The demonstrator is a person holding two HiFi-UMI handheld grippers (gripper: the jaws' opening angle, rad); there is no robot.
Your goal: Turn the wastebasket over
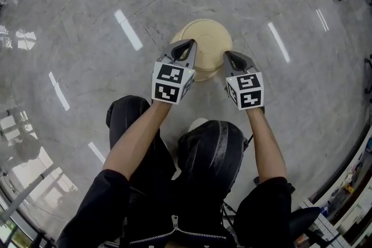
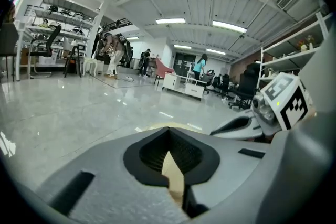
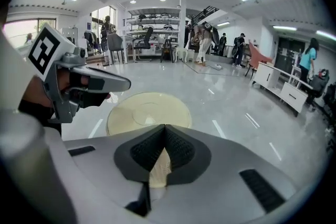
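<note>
On the glossy grey stone floor (image 1: 81,14), one cream round plastic wastebasket (image 1: 206,36) stands base-up between two grippers: left gripper (image 1: 189,44) and right gripper (image 1: 230,56), each with jaws pressed together

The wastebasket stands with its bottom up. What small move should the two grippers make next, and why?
Probably press inward: the left gripper and right gripper, both shut and empty, flank the wastebasket, so squeezing its sides between them would allow lifting and turning.

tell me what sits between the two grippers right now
The cream wastebasket, standing on the floor, lies between the tips of the left gripper and the right gripper. The head view shows this best.
</note>
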